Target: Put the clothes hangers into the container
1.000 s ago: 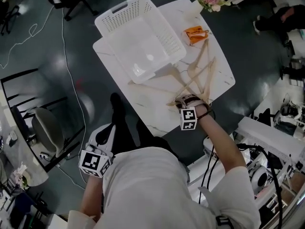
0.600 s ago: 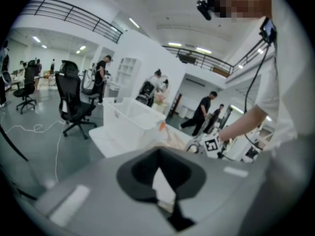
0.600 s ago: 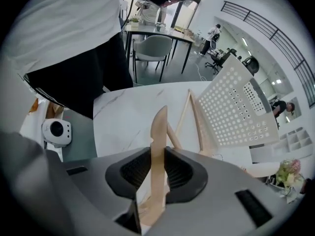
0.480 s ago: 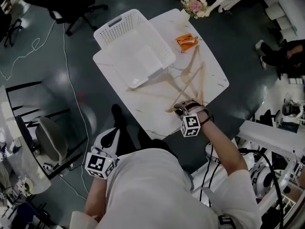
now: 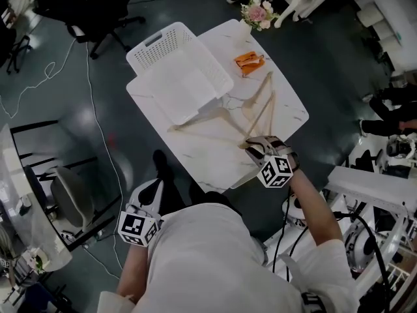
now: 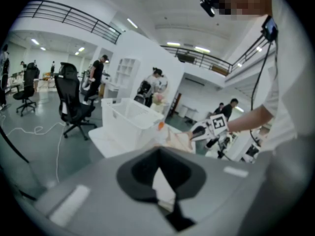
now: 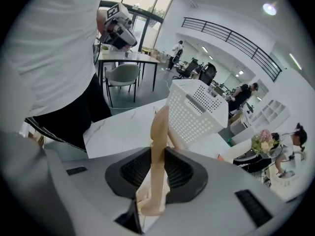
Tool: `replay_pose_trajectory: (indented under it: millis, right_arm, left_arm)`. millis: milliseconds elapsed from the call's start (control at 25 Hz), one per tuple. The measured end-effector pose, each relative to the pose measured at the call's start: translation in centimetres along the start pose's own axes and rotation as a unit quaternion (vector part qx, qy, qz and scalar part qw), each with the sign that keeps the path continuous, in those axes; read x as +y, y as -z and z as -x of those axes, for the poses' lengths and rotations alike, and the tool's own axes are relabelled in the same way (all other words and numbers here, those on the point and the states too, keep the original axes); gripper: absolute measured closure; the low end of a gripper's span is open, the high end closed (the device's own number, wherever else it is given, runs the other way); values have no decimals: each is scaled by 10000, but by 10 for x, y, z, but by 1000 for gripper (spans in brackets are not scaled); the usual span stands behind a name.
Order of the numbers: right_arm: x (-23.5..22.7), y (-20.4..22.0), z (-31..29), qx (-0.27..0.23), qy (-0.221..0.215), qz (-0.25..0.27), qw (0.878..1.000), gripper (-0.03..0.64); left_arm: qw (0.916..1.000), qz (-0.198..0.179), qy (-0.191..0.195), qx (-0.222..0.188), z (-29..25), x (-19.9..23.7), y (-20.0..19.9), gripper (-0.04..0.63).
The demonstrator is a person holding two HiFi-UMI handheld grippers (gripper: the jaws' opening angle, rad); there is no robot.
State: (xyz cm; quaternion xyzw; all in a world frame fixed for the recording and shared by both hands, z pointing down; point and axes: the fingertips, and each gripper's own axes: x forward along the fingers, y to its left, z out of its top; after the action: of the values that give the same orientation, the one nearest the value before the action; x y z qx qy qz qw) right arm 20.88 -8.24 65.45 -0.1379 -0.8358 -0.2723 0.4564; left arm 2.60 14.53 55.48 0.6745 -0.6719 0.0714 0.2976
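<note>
Two wooden hangers (image 5: 264,103) (image 5: 205,124) lie on the white marble table (image 5: 287,113), just in front of the white slotted basket (image 5: 176,70). My right gripper (image 5: 253,142) is at the table's near right edge, shut on the end of a hanger. In the right gripper view the pale wooden hanger arm (image 7: 158,141) stands upright between the pads of my right gripper (image 7: 157,173), with the basket (image 7: 199,114) behind it. My left gripper (image 5: 147,191) hangs low beside my body, off the table. In its own view the left gripper (image 6: 161,183) shows a gap with nothing in it.
An orange packet (image 5: 249,60) and a small flower bunch (image 5: 256,12) sit at the table's far end. Office chairs (image 5: 91,5), cables on the floor and a metal rack (image 5: 39,168) surround the table. Several people stand in the background of both gripper views.
The head view has swung, so the table sits further left and up. My right gripper keeps its hold on the hanger near the table edge. The left gripper stays low.
</note>
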Motion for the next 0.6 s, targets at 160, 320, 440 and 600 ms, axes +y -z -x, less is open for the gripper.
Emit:
replay_pose_trajectory:
  millis: [160,320,440,600]
  right_arm:
    - [-22,-5,25,-281,252,-432,9984,540]
    - [-52,-11,48,-618,404,-1006,9922,540]
    - [-69,-10,57,-718,527,-1167,9892,540]
    - [-82,-14,68,-828,788,-1267,9853,540]
  left_arm:
    - [10000,-41,22,45,0,-4,0,594]
    - [9999,-78,37,82,-1,-8,-1,594]
    - [9999,-74,19,80,-2,-10,1,595]
    - [10000,-77,1,39,-1,-10,2,594]
